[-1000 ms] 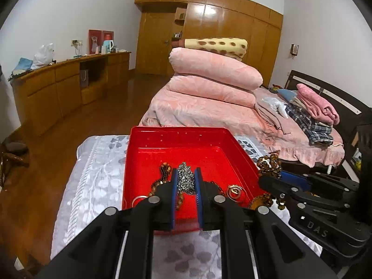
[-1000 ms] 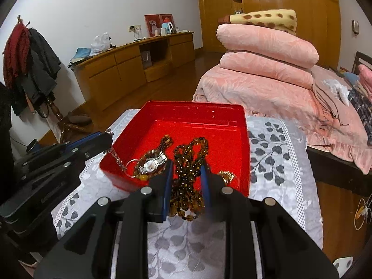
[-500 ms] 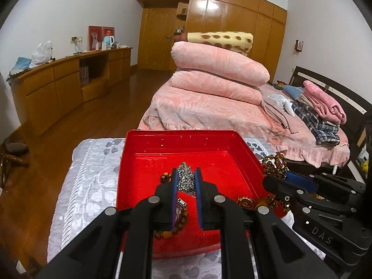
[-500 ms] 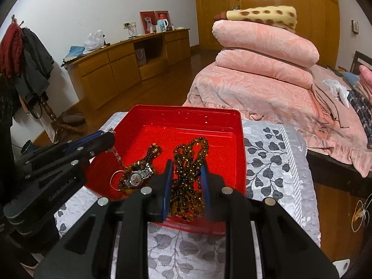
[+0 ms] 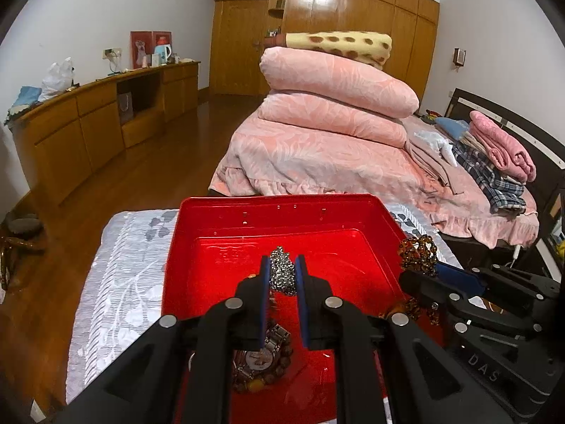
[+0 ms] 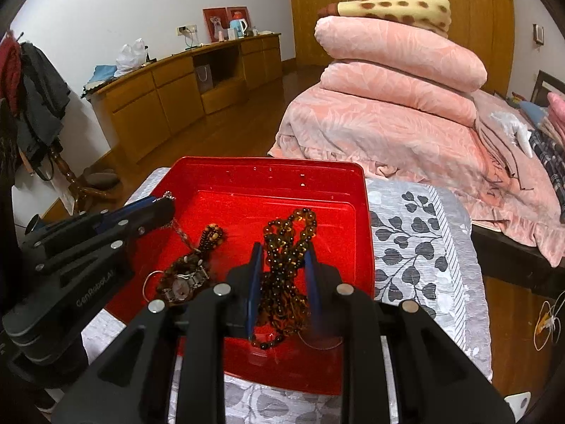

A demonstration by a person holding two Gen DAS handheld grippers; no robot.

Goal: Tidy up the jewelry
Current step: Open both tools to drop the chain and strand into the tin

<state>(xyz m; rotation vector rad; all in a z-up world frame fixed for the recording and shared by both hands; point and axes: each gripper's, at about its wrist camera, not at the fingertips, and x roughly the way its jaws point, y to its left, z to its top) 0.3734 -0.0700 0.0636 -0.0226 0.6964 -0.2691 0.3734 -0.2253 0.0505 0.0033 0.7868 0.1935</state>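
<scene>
A red tray (image 5: 282, 208) (image 6: 268, 166) stands on a grey floral cloth. My left gripper (image 5: 282, 268) is shut on a bunched silver chain (image 5: 282, 272) and holds it over the tray's middle. My right gripper (image 6: 282, 258) is shut on a brown bead necklace (image 6: 286, 247) and holds it over the tray's right half; it also shows in the left wrist view (image 5: 418, 254). A wristwatch (image 6: 183, 284) (image 5: 257, 355) and a brown bead bracelet (image 6: 210, 235) lie in the tray. A thin chain (image 6: 182, 229) hangs from the left gripper (image 6: 169, 203).
The cloth-covered table (image 6: 416, 233) stands beside a bed with stacked pink quilts (image 6: 388, 81) just behind it. A wooden sideboard (image 5: 99, 123) runs along the left wall. A coat stand (image 6: 31, 99) is at the far left. Wood floor lies between.
Both grippers have moved forward over the tray with their loads. The tray now fills more of both views and the watch lies under the left gripper.
</scene>
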